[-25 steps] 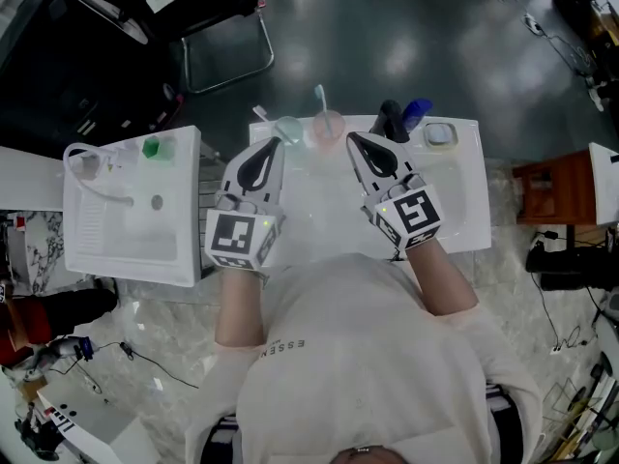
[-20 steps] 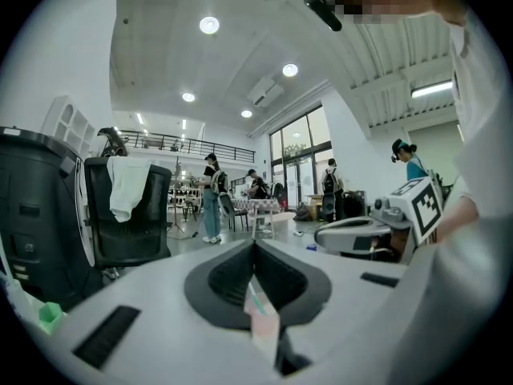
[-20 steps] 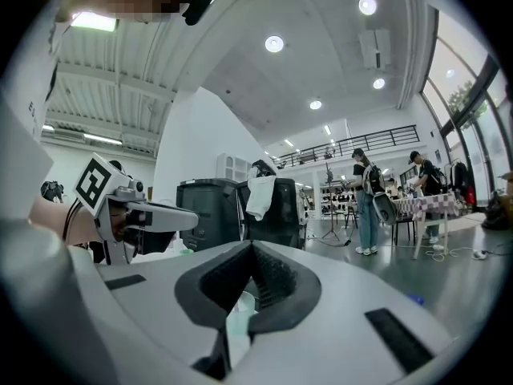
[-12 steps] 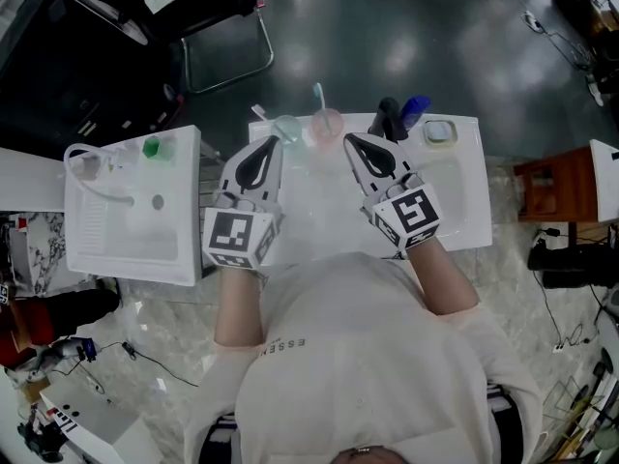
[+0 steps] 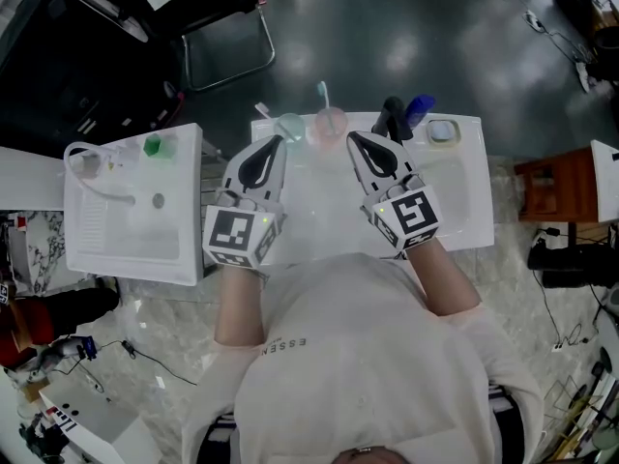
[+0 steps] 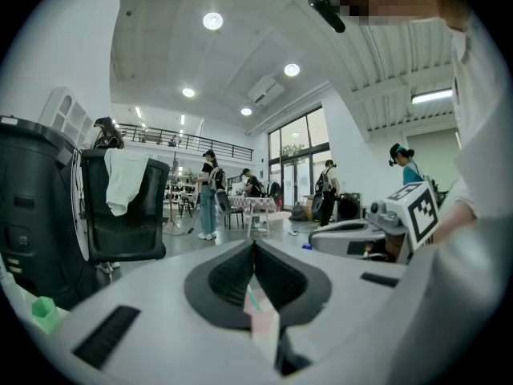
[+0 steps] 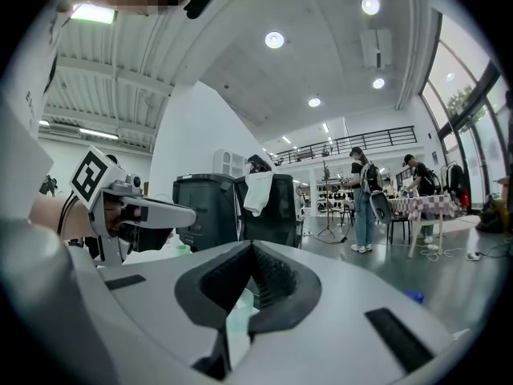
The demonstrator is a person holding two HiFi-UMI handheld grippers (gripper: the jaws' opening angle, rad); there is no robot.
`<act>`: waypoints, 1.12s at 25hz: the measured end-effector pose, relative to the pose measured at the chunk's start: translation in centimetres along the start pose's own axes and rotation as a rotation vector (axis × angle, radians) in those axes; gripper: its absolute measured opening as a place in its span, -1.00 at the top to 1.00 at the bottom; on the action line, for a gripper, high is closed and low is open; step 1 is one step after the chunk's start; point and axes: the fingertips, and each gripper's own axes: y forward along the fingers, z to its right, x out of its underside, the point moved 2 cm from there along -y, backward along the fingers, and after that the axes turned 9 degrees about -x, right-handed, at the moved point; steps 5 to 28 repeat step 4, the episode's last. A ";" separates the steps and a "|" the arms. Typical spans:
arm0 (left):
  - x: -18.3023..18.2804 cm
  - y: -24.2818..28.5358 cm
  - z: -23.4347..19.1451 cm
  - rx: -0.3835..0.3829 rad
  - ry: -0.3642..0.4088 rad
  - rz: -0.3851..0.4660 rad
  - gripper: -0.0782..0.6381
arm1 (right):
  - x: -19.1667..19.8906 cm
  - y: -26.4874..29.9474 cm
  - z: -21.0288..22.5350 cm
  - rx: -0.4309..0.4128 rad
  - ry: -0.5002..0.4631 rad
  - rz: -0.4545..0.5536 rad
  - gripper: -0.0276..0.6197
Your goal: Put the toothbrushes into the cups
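Note:
Two cups stand at the far edge of the white table (image 5: 455, 201). A clear greenish cup (image 5: 288, 127) holds a white toothbrush (image 5: 261, 112). A pink cup (image 5: 329, 122) holds a pale blue toothbrush (image 5: 320, 93). My left gripper (image 5: 276, 141) hovers just short of the greenish cup, its jaws shut with nothing between them. My right gripper (image 5: 353, 138) hangs beside the pink cup, also shut and empty. Below the closed jaws, the left gripper view shows the pink cup (image 6: 260, 315) and the right gripper view shows the greenish cup (image 7: 236, 319).
A dark bottle (image 5: 390, 116), a blue object (image 5: 418, 110) and a small dish (image 5: 442, 133) sit at the table's far right. A white sink unit (image 5: 131, 206) with a green item (image 5: 152, 147) stands to the left. A black chair (image 6: 120, 207) and people are beyond.

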 end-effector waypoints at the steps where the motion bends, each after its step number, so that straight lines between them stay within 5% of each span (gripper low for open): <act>1: 0.0 0.0 -0.1 0.002 -0.003 0.002 0.77 | 0.0 0.1 -0.1 0.002 -0.004 -0.001 0.87; 28: 0.1 -0.1 -0.4 0.003 -0.005 0.002 0.77 | -0.1 0.3 -0.1 0.010 -0.012 -0.001 0.87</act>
